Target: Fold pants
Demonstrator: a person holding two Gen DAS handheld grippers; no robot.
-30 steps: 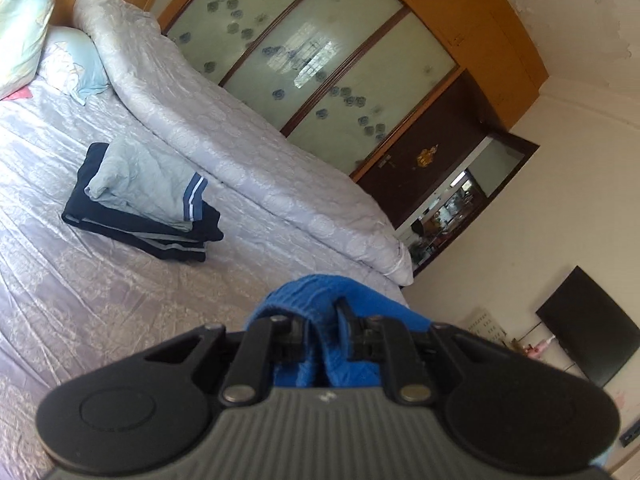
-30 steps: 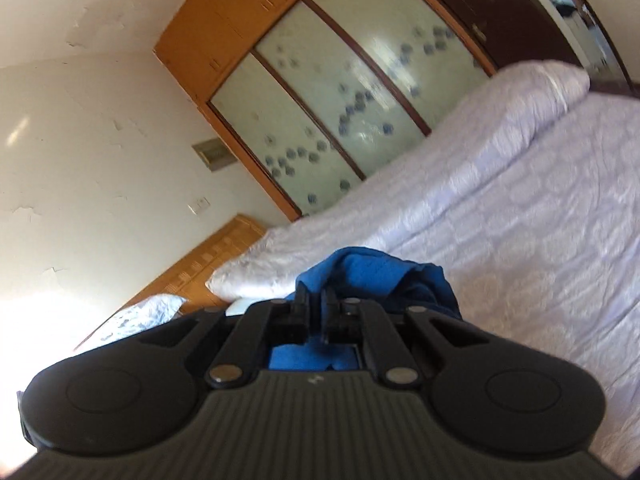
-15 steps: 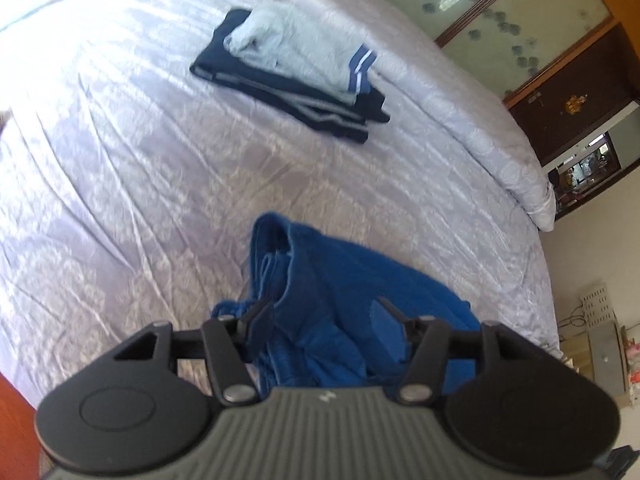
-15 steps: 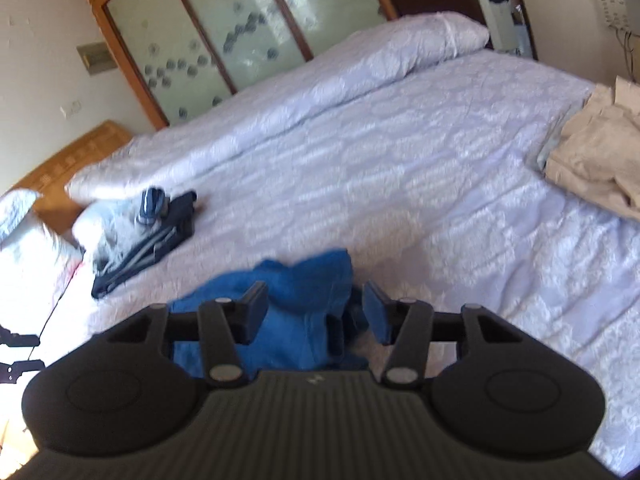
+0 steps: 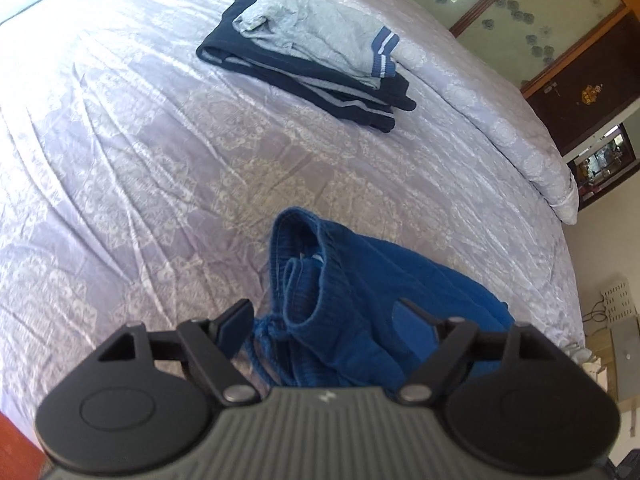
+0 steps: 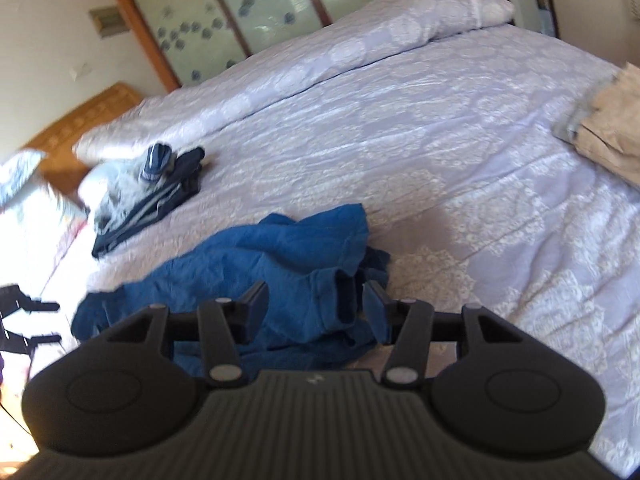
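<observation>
Lilac bedspread (image 5: 168, 184) fills both views, with the blue pants (image 5: 360, 292) dropped in a crumpled heap near the bed's near edge, waistband and drawstring toward the left gripper (image 5: 322, 314), a leg hem toward the right gripper (image 6: 314, 294). Left jaws are opening, cloth lying between them but the pads clear of it. Right jaws stand apart with a fold of hem (image 6: 340, 296) between the pads, not pinched as far as the blurred view shows.

Beyond the pants, toward the headboard end, sits a pile (image 5: 308, 52) of folded clothes, grey on navy. A beige garment (image 6: 612, 132) lies at the bed's far right edge, and a rolled duvet (image 6: 320, 60) runs along the side by the wardrobe.

Judging by this, the pants have just been laid down and folding has not begun. The next move likely calls for re-gripping waistband and hems, pulling the legs straight and flat on open bedspread, then bringing one leg over the other
</observation>
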